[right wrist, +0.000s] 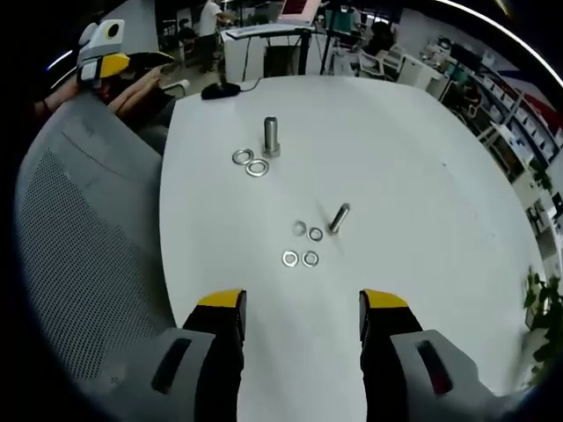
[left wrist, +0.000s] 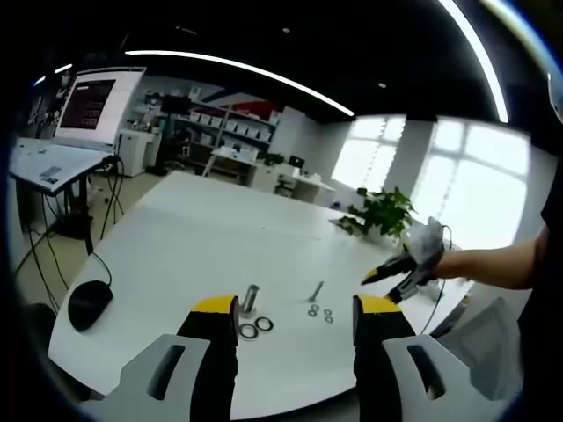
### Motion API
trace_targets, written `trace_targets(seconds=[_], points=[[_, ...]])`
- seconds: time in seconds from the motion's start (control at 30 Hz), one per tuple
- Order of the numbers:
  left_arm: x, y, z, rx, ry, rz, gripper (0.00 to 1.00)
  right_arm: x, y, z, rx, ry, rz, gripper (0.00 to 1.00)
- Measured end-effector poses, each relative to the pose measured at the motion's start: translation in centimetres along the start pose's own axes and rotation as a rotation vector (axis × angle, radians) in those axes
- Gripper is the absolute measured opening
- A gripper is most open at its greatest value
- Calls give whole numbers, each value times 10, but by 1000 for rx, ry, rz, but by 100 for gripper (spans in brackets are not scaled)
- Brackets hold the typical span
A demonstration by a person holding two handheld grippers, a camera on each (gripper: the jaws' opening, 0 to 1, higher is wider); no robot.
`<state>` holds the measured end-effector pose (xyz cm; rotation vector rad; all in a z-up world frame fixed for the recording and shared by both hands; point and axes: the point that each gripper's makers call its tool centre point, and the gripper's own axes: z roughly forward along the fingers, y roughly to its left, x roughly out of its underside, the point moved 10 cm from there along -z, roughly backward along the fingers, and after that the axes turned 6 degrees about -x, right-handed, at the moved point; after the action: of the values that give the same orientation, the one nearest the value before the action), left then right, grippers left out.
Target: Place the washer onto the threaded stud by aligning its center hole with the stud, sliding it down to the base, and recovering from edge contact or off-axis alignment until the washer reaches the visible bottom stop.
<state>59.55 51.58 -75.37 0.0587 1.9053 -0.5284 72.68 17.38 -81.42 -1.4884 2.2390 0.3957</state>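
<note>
Right gripper view shows your task unstarted: four small silver washers lie loose beside the thin tilted threaded stud on the white surface; two larger rings touch a thicker upright bolt; right gripper and left gripper jaws spread, holding nothing; threading remains.

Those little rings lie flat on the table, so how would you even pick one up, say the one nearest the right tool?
Probably by its outer rim. The nearest washer lies flat on the table, so the right hand-held gripper should descend from above, jaws straddling it.
</note>
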Motion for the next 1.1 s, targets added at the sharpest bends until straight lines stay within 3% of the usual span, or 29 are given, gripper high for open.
trace_targets(seconds=[0.17, 0.7, 1.1], points=[[0, 1, 0, 0, 2, 0, 49, -4, -4, 14, -44, -1, 34, 44], [1, 5, 1, -4, -9, -3, 48, -8, -1, 58, -138, 48, 30, 33], [2, 2, 1, 3, 14, -12, 43, -7, -3, 77, -163, 75, 20, 26]])
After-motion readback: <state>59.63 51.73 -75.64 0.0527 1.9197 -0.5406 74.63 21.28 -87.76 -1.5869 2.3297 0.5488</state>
